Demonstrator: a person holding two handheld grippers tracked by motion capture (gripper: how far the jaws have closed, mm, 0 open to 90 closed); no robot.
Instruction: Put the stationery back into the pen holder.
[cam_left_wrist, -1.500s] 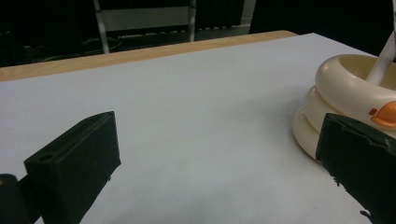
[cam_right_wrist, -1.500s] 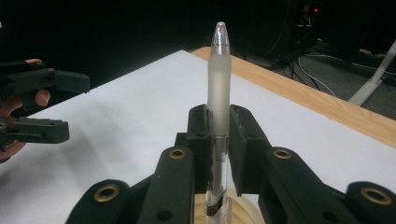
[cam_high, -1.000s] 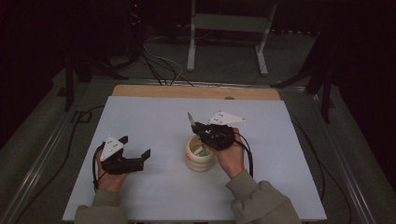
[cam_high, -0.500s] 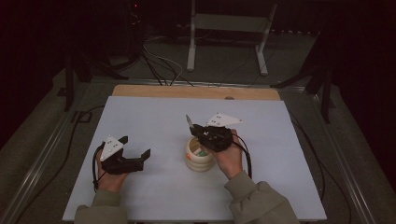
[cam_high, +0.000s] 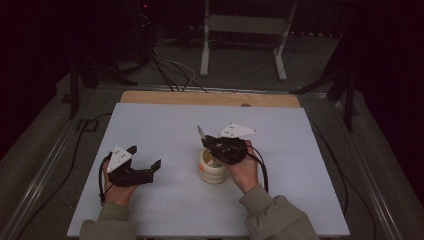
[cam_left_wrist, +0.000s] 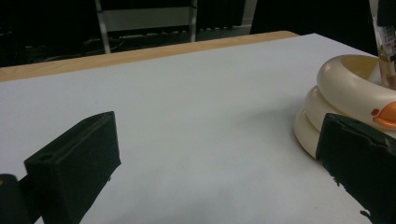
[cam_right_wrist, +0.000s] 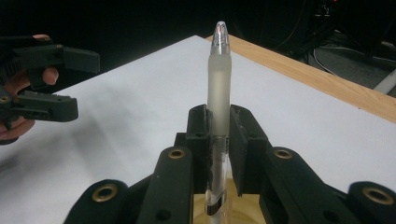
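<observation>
left gripper (cam_high: 151, 170): nearest the person, low on the white table sheet (cam_high: 165, 125), left of the holder. Jaws spread wide, nothing between them. In the left gripper view the two black pads stand far apart with bare sheet between.
left hand (cam_high: 116, 187): wrapped round the gripper body; grey three-cornered plate on top.
right gripper (cam_right_wrist: 218, 122): clamped on the pen; both pads press its barrel from either side in the right gripper view.
right hand (cam_high: 245, 170): just right of the holder, sleeve coming in from the bottom edge.
pen (cam_right_wrist: 218, 79): translucent frosted barrel, clear tip. Upright in the right gripper view, tip above the jaws; lower end runs down toward the holder's opening. In the high view it sticks up and leans slightly left above the gripper. Cannot tell whether the lower end touches the holder's bottom.
holder (cam_high: 211, 171): cream, ringed, round pot, mid-table, under the right gripper, just left of the right hand. Orange mark on its side in the left gripper view; well apart from the left gripper.
wooden edge (cam_high: 210, 98): bare strip along the far side of the sheet.
far floor: white metal stand (cam_high: 243, 30) and loose cables (cam_high: 175, 70) beyond the table, dark surroundings.
</observation>
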